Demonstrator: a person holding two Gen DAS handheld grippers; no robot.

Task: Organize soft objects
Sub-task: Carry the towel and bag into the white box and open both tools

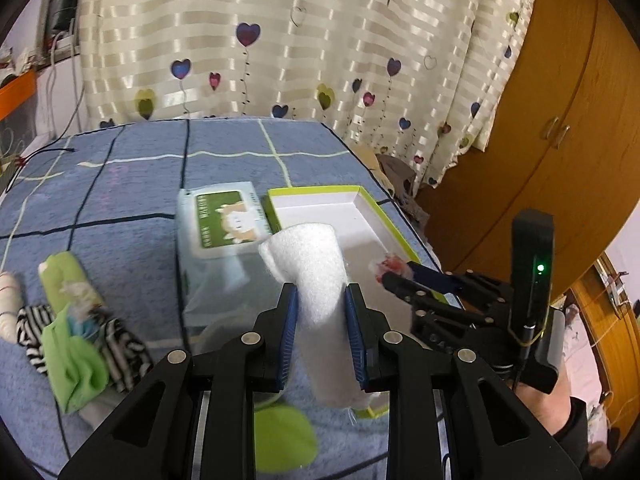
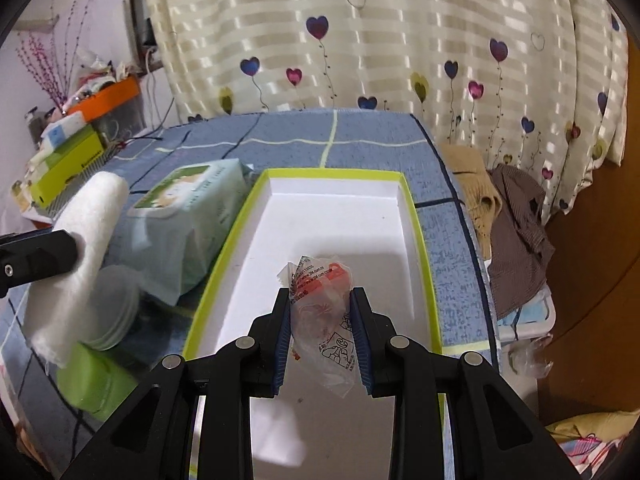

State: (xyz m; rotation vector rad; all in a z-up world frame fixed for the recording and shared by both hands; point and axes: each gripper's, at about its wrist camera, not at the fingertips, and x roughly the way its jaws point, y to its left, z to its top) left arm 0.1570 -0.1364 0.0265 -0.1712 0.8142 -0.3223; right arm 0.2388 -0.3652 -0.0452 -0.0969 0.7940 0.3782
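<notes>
My left gripper (image 1: 321, 296) is shut on a white rolled foam pad (image 1: 316, 276), held upright above the bed beside the box; the same white rolled foam pad (image 2: 84, 240) shows at the left of the right wrist view. My right gripper (image 2: 320, 300) is shut on a clear plastic packet with orange pieces inside (image 2: 320, 300), and hovers over the white inside of a shallow box with a lime-green rim (image 2: 340, 216). In the left wrist view that right gripper (image 1: 394, 270) reaches over the box (image 1: 320, 208) from the right, its packet (image 1: 390, 266) at its tip.
A pale green wet-wipe pack (image 2: 188, 220) lies left of the box on the blue checked bedsheet (image 1: 120, 184). Green and zebra-striped cloths (image 1: 80, 340) lie at the left. Round white pads (image 2: 116, 308) and a green cloth (image 2: 96, 388) sit near the box corner. Clothes (image 2: 516, 236) hang off the bed's right edge.
</notes>
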